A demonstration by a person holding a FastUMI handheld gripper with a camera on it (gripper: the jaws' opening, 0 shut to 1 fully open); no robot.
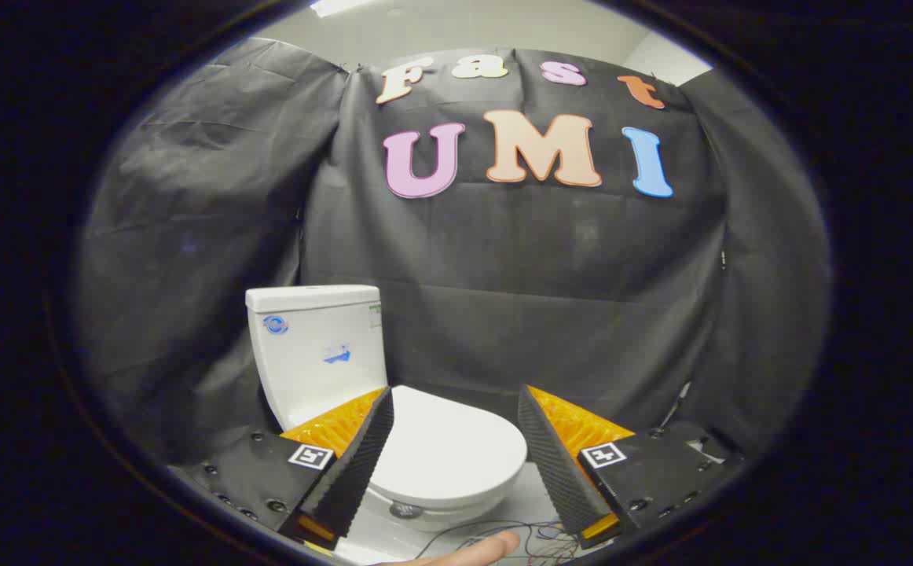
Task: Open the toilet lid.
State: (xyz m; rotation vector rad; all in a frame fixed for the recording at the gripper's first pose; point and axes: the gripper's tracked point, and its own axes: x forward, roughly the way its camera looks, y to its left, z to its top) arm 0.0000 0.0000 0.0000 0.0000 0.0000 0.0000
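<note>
A white toilet stands ahead of me on the floor. Its lid (449, 448) lies flat and closed over the bowl, and the white tank (317, 350) rises behind it to the left. My gripper (452, 409) is open, fingers wide apart, held above and in front of the toilet. The lid shows between the two fingers, some way beyond them, and nothing is held. The left finger (358, 464) hides the lid's left edge.
Black cloth walls close in the booth behind and to both sides of the toilet. Thin wires (504, 534) lie on the pale floor in front of the bowl. A fingertip (472, 550) of a person's hand shows just below the fingers.
</note>
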